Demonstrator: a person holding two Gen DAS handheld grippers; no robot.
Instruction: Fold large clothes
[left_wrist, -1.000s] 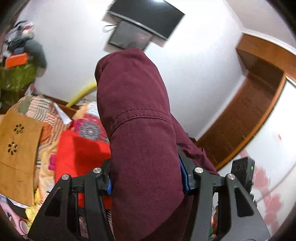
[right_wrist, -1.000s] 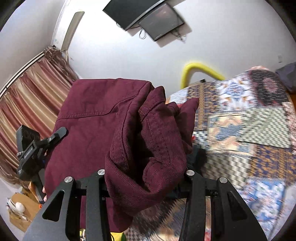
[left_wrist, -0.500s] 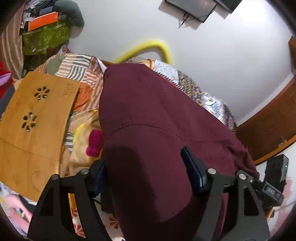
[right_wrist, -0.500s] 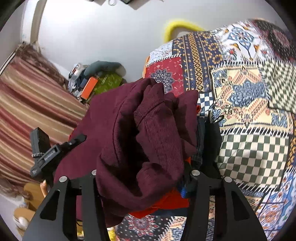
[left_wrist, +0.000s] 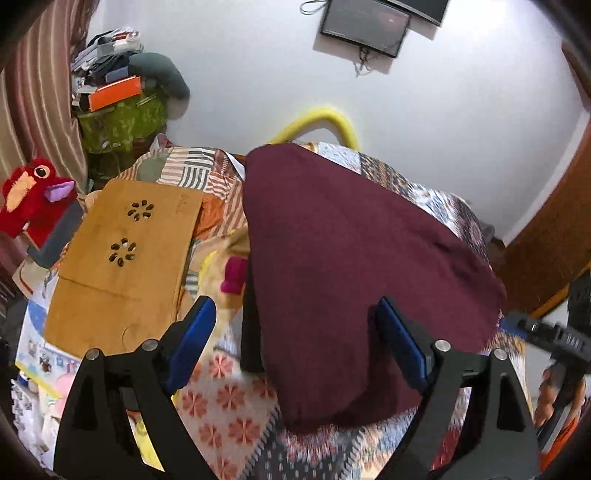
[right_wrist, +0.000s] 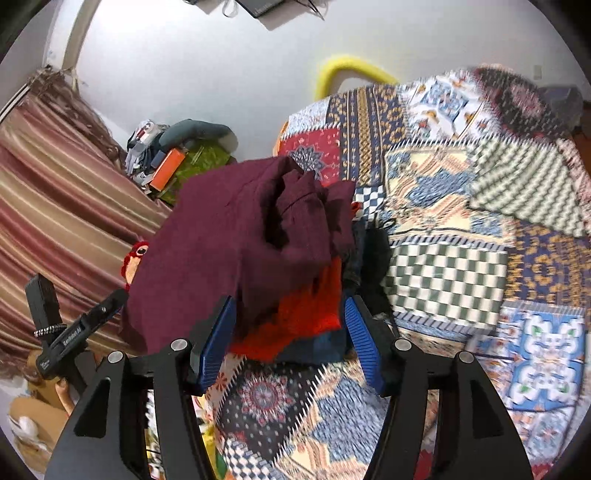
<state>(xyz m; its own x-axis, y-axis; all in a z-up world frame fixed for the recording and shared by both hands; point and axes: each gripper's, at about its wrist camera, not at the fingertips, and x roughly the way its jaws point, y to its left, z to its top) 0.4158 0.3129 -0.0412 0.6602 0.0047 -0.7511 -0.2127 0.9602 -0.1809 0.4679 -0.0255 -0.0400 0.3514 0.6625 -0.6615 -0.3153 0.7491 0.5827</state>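
A folded maroon garment (left_wrist: 354, 266) lies on the patchwork bedspread (left_wrist: 229, 410). In the right wrist view the maroon garment (right_wrist: 236, 243) rests on a pile with a red cloth (right_wrist: 306, 317) and a dark blue one (right_wrist: 317, 347) under it. My left gripper (left_wrist: 295, 343) is open, its blue pads on either side of the garment's near edge, not pinching it. My right gripper (right_wrist: 290, 343) is open, just in front of the pile, holding nothing. The left gripper's body (right_wrist: 70, 336) shows at the left of the right wrist view.
A wooden lap table (left_wrist: 122, 258) lies left of the garment. A red plush bird (left_wrist: 33, 195) and a cluttered green box (left_wrist: 122, 122) stand at the far left. A yellow padded rail (left_wrist: 317, 118) marks the bed's far end. The bedspread (right_wrist: 461, 258) stretches right.
Both grippers have opened and let go of the maroon garment, which now lies on the pile on the bed. Both have drawn back and tilted down from the wall toward the bed.
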